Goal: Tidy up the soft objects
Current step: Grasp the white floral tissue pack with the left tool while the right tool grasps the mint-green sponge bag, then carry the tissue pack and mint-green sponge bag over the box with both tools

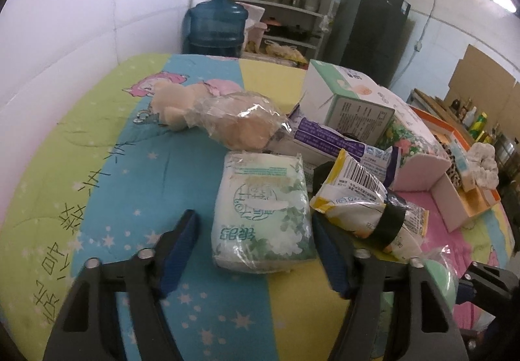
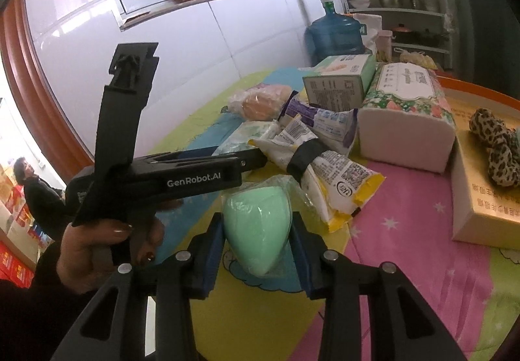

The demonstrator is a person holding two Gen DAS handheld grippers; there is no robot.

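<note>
Sponge [image 2: 256,227], mint green and bagged in thin film, sits between the right gripper [image 2: 256,250] pads, which press its flanks; whether it rests on the quilt [image 2: 406,263] or hangs just above it I cannot tell. Risk one: the teardrop shape narrows toward the camera, and the film is slick, so a soft squeeze may let it squirt out backward. Risk two: the yellow packet [image 2: 325,172] lies just behind the sponge, close enough that a forward lift could snag it.

Left of the sponge, the left gripper [image 1: 253,244] stands wide apart around the near end of the tissue pack [image 1: 260,211], not yet touching it. Its right finger is hard against the yellow packet, so closing may pinch both. Beyond the sponge, a purple packet [image 1: 328,141] props a tilted green box [image 1: 347,101]; disturbing the heap could tip it. Right of the sponge, the orange tray [image 2: 481,91] holds a leopard scrunchie [image 2: 497,146].
</note>
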